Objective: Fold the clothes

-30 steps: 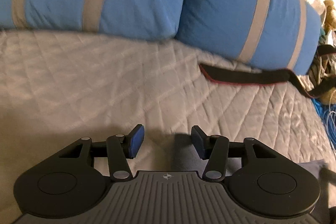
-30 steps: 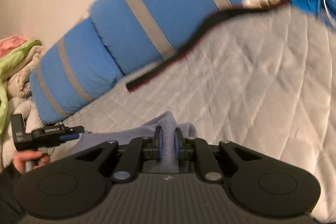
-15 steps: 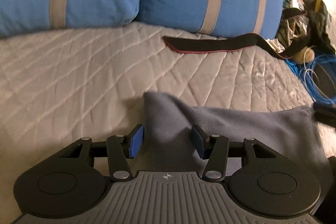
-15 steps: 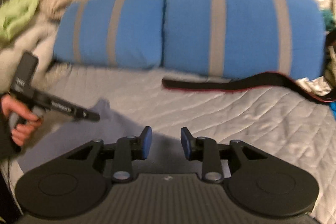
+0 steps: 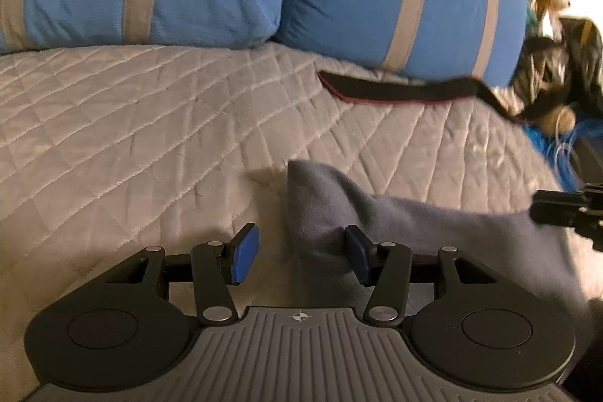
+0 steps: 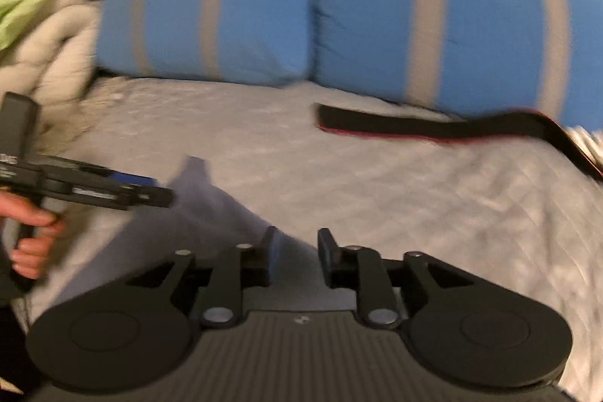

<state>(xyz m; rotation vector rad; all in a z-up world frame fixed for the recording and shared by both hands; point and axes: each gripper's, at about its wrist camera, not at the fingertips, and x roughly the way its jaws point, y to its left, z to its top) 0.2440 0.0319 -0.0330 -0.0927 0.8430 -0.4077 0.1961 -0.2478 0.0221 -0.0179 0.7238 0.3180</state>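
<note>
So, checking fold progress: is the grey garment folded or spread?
Spread, not neatly folded: the grey garment lies loosely on the quilt, one corner peaked up.

The grey cloth (image 5: 433, 225) looks soft and fuzzy. The bed cover (image 5: 132, 138) is stitched and bumpy. The left gripper (image 5: 301, 253) is dull black plastic.

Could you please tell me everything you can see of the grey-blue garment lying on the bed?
The grey-blue garment is a soft, fleecy-looking cloth, plain, with no print visible. It lies on the quilted bedspread, one corner raised into a peak. The left hand-held gripper is open with the cloth between its fingers, one pad touching it. The right hand-held gripper is open over the garment's other end. Its full shape cannot be told.
</note>
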